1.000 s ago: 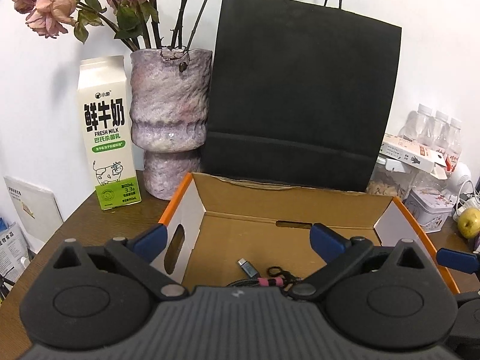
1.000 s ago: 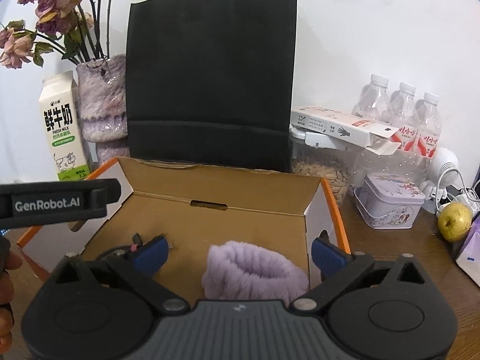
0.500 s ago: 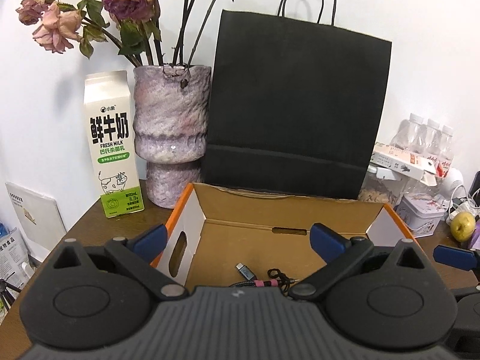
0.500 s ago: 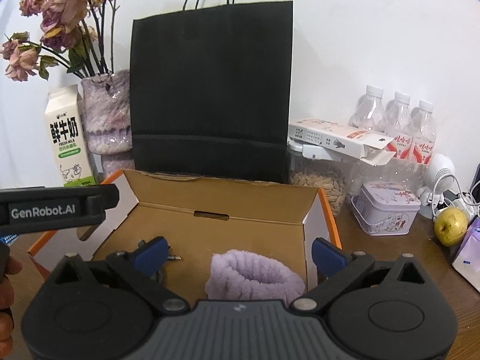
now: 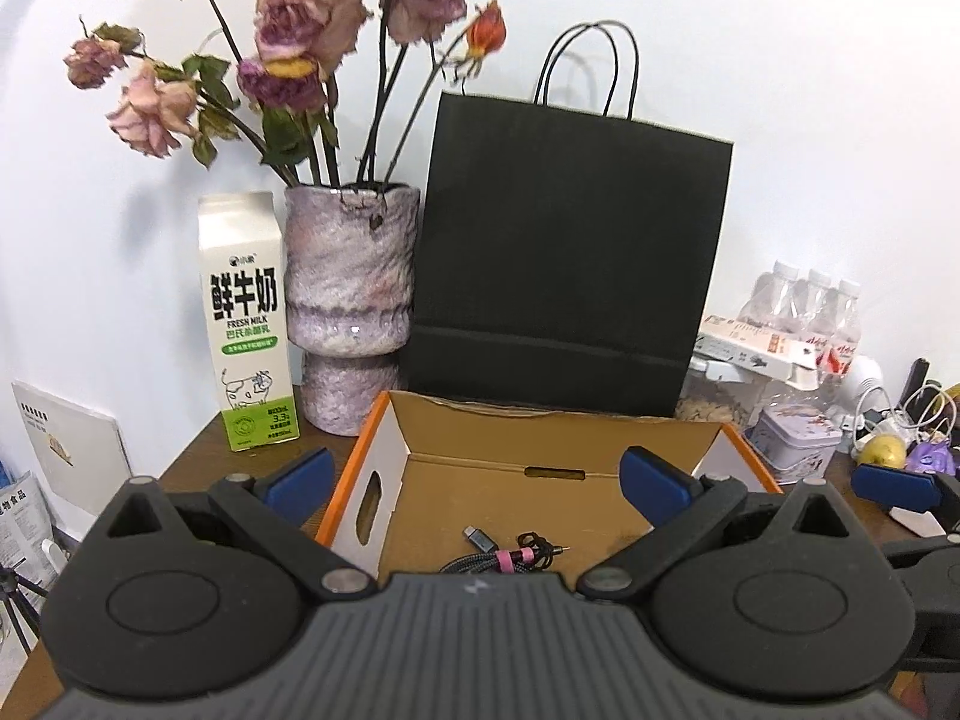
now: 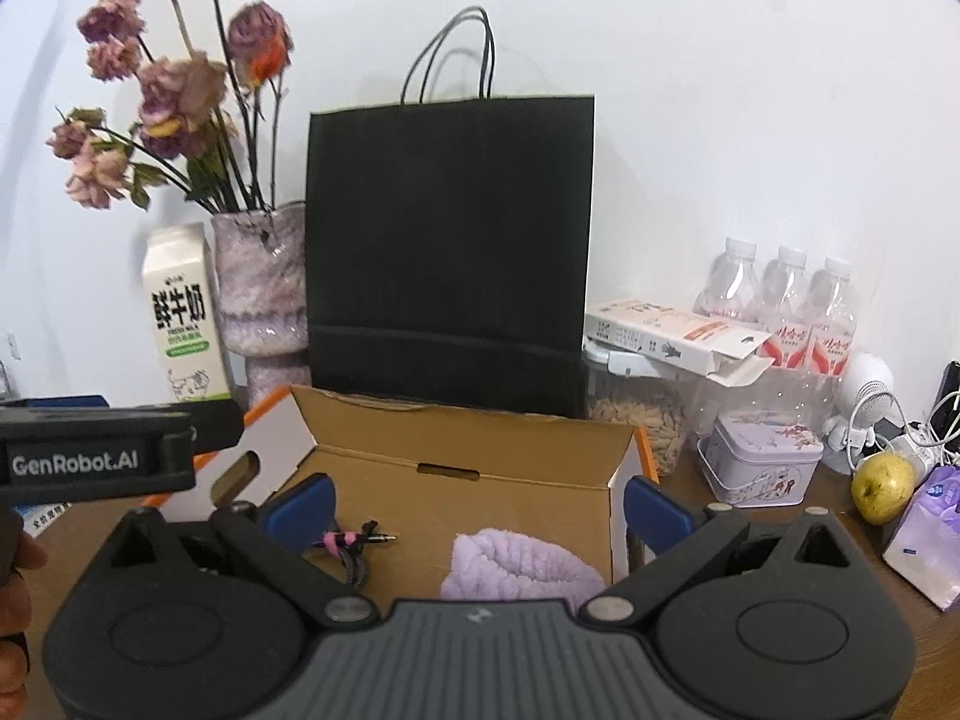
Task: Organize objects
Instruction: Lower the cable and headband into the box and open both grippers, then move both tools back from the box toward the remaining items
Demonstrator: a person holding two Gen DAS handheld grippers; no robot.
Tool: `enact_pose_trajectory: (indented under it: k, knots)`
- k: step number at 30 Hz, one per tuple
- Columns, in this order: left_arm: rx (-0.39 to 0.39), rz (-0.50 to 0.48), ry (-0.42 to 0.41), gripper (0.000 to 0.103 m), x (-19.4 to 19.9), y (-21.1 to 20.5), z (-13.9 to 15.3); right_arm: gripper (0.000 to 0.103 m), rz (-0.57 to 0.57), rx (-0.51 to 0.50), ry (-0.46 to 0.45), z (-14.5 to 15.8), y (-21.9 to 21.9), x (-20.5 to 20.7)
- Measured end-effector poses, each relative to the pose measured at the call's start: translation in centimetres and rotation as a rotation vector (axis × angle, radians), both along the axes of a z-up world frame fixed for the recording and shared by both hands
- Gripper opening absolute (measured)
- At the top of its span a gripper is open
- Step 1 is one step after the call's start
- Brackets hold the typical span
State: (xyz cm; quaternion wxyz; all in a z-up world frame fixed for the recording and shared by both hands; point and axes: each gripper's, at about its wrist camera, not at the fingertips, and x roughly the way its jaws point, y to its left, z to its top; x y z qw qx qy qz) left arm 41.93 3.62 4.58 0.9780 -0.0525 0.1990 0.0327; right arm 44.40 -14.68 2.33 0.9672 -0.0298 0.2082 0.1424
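An open cardboard box with orange edges stands on the brown table. Inside lie a coiled black cable with a pink tie on the left and a fluffy lilac cloth on the right. My left gripper is open and empty, raised above and in front of the box. My right gripper is open and empty, also raised in front of the box. The left gripper's body shows at the left of the right wrist view.
A black paper bag stands behind the box. A milk carton and a purple vase of dried roses stand at back left. At right are water bottles, a tin, an apple and a lilac pouch.
Both grippers have pulled back and risen from the box, so the box and its contents look smaller and lower. Both stay open and empty.
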Motion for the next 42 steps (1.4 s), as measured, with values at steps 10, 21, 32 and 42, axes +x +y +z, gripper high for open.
enact_pose_trajectory:
  k: [10, 21, 32, 42]
  knots:
    - [-0.003, -0.014, -0.028, 0.103, -4.4, -0.1, 1.1, 0.103, 0.009, 0.014, -0.047, 1.4, -1.2, -4.6]
    - [-0.001, -0.011, -0.023, 0.103, -9.7, -0.1, 1.4, 0.103, 0.008, 0.032, -0.061, 1.9, -3.0, -9.7]
    - [0.024, -0.005, -0.017, 0.103, -15.8, -0.5, 1.1, 0.103, 0.01, 0.024, -0.062, 1.5, -5.0, -15.4]
    - [0.049, -0.006, -0.005, 0.103, -20.7, -1.2, 0.0, 0.103, 0.012, 0.037, -0.045, -0.4, -8.0, -20.3]
